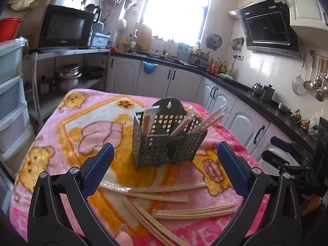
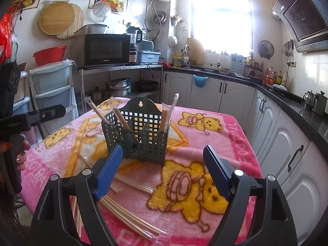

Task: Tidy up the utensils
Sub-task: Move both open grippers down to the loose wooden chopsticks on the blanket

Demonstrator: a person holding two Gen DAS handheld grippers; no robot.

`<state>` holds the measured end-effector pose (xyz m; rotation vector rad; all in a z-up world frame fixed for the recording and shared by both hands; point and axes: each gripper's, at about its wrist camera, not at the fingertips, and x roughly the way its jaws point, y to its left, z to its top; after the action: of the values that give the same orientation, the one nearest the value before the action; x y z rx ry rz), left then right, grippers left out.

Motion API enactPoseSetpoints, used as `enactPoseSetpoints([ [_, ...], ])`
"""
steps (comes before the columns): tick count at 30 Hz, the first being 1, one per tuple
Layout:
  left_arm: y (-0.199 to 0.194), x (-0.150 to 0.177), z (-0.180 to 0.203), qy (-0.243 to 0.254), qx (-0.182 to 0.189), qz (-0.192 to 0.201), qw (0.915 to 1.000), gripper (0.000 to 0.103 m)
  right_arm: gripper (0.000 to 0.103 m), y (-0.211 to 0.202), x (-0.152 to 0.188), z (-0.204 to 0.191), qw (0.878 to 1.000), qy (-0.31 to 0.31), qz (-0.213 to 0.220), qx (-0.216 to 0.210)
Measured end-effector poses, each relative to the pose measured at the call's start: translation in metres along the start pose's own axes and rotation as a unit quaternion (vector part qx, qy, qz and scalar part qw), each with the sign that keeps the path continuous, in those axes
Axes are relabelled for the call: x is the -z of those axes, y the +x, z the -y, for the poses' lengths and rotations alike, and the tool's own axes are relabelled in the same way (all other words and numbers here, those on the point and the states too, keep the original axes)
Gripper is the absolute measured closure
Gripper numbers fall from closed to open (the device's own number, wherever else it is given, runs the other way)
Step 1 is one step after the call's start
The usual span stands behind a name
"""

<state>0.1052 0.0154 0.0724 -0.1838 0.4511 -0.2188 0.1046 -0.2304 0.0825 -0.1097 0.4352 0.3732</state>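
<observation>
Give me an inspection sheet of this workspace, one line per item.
Surface: table under pink bear blanket.
Job's things: caddy upright, wrapped chopsticks in its compartments; loose chopsticks flat on blanket in front.
Clutter: nothing seen on blanket.
Grippers: left gripper open, empty; right gripper open, empty.
Cables: cord hangs under microwave shelf.
Surroundings: kitchen counter, window, drawers.

Left claw [image 1: 164, 157] and right claw [image 2: 163, 160] both hover level, jaws spread wide, gripping nothing.
</observation>
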Motion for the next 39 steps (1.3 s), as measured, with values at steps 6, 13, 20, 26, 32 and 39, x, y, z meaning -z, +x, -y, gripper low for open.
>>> enactPoseSetpoints([
  [6,0.008,0.016,-0.008,-0.01,-0.007,-0.02,0.9997,0.01,0.025,-0.002,0.013,0.003,1.0,0.006,-0.012,0.004],
  [13,0.015,0.031,-0.013,-0.014,-0.009,-0.044,0.9989,0.01,0.025,-0.002,0.03,0.005,0.999,0.012,-0.028,0.009],
  [20,0.027,0.045,-0.016,-0.014,-0.022,-0.069,0.9973,0.01,0.025,-0.001,0.049,0.009,0.998,0.025,-0.049,0.012],
  [26,0.038,0.06,-0.026,-0.019,-0.029,-0.097,0.9947,0.01,0.025,0.006,0.064,0.011,0.997,0.037,-0.069,0.008],
  [32,0.047,0.074,-0.041,-0.043,-0.025,-0.124,0.9911,0.011,0.025,0.014,0.074,0.013,0.995,0.042,-0.087,0.008],
  [39,0.063,0.079,-0.065,-0.09,-0.012,-0.148,0.9848,0.045,0.025,0.021,0.085,0.016,0.993,0.053,-0.102,0.01],
])
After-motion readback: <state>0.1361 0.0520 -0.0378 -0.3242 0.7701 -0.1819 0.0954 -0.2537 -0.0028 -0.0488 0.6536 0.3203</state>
